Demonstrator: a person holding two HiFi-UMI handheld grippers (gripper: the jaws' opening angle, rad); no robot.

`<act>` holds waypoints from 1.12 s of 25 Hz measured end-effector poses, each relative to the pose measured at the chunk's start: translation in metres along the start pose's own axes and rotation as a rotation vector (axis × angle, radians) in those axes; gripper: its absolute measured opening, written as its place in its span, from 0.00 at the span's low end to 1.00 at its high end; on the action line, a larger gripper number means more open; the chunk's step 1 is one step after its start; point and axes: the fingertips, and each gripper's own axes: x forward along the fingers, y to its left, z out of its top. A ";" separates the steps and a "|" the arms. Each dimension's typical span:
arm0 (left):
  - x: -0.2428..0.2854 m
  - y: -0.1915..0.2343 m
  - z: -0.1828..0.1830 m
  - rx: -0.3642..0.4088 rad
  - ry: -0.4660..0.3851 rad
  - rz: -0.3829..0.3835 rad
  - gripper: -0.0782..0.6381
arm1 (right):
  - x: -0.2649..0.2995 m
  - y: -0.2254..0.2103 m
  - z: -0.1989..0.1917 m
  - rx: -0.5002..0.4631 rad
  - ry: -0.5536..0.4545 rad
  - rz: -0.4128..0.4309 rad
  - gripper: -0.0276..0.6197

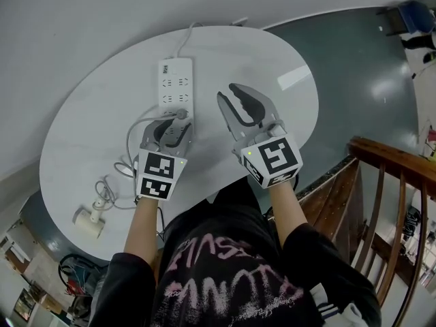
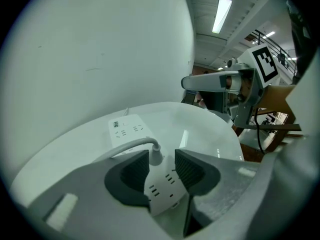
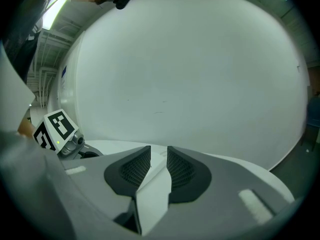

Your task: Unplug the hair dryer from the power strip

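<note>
Sitting in a socket at the near end of the power strip, just left of centre in the head view, the plug had not been pulled. Its cable looped down the left of the frame to the hair dryer, lying low on the white table. The left gripper hung over that end of the strip, its jaws parted on either side of the plug and closed on nothing. The right gripper hovered right of the strip, its jaws a narrow gap apart and empty. The step looked like the reach for the plug. Next, the left jaws would likely need to clamp it and draw it straight out, perhaps with the right gripper steadying the strip.
</note>
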 end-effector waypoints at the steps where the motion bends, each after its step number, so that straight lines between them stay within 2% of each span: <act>1: 0.001 0.001 0.001 -0.001 0.001 0.006 0.33 | -0.001 -0.002 -0.001 0.001 0.002 -0.004 0.21; 8: 0.011 0.007 0.001 -0.007 0.029 0.048 0.32 | -0.003 -0.006 -0.005 0.008 0.010 -0.012 0.21; 11: 0.011 0.012 0.002 -0.005 0.026 0.074 0.26 | -0.003 -0.007 -0.008 0.008 0.014 -0.013 0.21; 28: 0.008 0.010 0.006 0.035 0.012 0.080 0.20 | 0.000 -0.006 -0.011 0.009 0.029 -0.013 0.21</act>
